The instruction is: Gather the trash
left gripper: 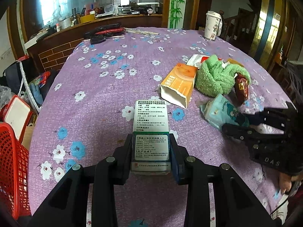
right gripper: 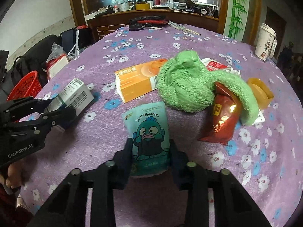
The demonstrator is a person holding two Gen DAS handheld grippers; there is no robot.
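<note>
A white and green medicine box [left gripper: 151, 117] lies lengthwise between the fingers of my left gripper [left gripper: 151, 138], which is shut on its near end just above the purple flowered tablecloth [left gripper: 106, 98]. My right gripper [right gripper: 150, 143] has its pads pressed on both sides of a teal snack pouch [right gripper: 147, 124] printed with a cartoon fish. The left wrist view shows the same pouch [left gripper: 221, 113] with the right gripper [left gripper: 246, 122] on it. From the right wrist, the left gripper [right gripper: 60, 106] and its box [right gripper: 75, 92] appear at the left.
An open orange carton [right gripper: 136, 81], a green towel [right gripper: 185, 83], a red foil packet [right gripper: 223, 121] and a yellow tub [right gripper: 259, 92] lie mid-table. A red mesh basket [left gripper: 11, 166] stands off the table's left edge. A lidded cup [left gripper: 212, 26] stands at the far right.
</note>
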